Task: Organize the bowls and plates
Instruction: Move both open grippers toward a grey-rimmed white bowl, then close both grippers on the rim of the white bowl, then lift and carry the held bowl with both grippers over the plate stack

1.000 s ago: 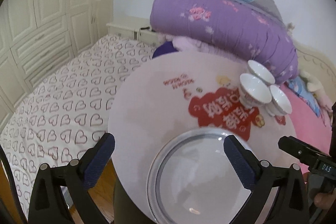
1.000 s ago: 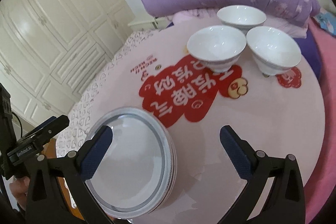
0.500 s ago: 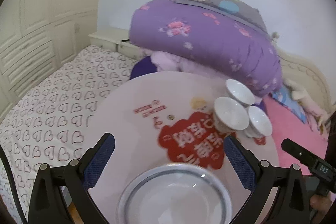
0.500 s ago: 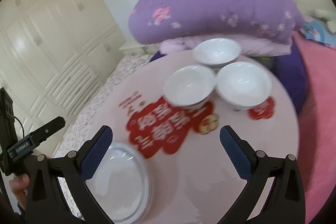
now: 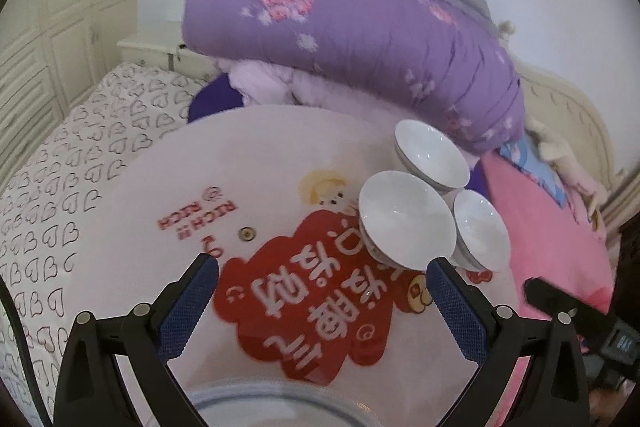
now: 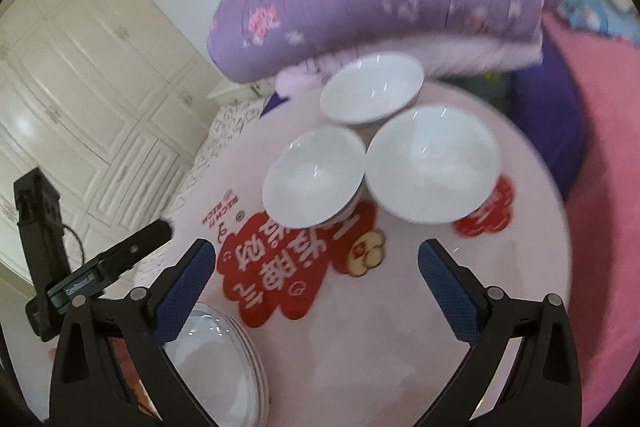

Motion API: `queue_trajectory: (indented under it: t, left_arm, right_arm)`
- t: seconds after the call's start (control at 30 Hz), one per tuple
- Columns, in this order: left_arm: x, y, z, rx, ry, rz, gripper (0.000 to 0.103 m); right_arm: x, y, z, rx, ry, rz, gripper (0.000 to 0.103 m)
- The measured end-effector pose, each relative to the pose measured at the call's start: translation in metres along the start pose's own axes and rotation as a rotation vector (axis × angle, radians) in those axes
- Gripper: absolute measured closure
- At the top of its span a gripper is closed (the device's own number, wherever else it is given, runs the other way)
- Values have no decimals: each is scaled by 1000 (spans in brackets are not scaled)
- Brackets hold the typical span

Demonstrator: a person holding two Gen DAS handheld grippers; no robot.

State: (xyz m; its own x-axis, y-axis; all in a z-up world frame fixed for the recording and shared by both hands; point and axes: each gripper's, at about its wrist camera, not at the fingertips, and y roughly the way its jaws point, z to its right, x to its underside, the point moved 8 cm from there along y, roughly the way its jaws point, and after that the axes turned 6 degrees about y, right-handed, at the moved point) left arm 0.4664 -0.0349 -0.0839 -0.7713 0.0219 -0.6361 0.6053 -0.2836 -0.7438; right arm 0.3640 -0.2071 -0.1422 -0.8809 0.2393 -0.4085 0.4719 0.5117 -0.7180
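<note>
1. Your right gripper [image 6: 316,267] has its jaws spread wide with nothing between them; they have just been closing a little, but only bare table [image 6: 400,307] shows in the gap. Your left gripper [image 5: 322,287] is spread wide and empty too.

2. The three white bowls [image 6: 316,179] sit clustered on the far right of the round table, rims touching or almost touching — one nearer and to the left, one to its right [image 6: 432,163], one behind [image 6: 372,87].

3. The stack of plates [image 6: 216,355] lies at the near left edge, just beside your right gripper's left finger.

4. Judge the bowls as glazed ceramic: stiff, smooth, likely slippery, and quick to chip if knocked together. They look light enough for one gripper.

5. Take a bowl by its rim, one pad inside and one outside the wall. Start on the side facing away from its neighbours — there the fingers have room.

6. The plates look heavier as a stack and thin-edged; pinch one rim at the near edge.
</note>
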Motion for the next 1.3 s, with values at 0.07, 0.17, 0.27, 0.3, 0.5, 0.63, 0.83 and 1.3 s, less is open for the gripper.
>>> queue_trajectory:
  t: [0.07, 0.17, 0.27, 0.3, 0.5, 0.63, 0.83, 1.3]
  left_arm:
    - [-7, 17, 0, 18, 8, -28, 1]
    - [-18, 42, -2, 47, 10, -67, 2]
    - [-27, 63, -8, 65, -6, -95, 6]
    - [-31, 70, -10, 76, -12, -106, 9]
    - [-45, 107, -12, 110, -18, -165, 20]
    - [-49, 134, -7, 124, -19, -207, 31]
    - [-53, 180, -1, 151, -41, -288, 63]
    - [-48, 174, -7, 183, -103, -266, 99]
  right_arm:
    - [3, 15, 3, -9, 47, -40, 11]
    - [7, 35, 6, -27, 105, -84, 18]
    - [2, 50, 10, -39, 161, -91, 24]
    - [-1, 53, 11, -37, 175, -88, 26]
    - [-13, 72, 19, -39, 267, -85, 38]
    - [-20, 83, 24, -30, 308, -79, 54]
    - [-24, 90, 36, 29, 338, -44, 71]
    - [-19, 94, 24, 57, 269, -42, 84]
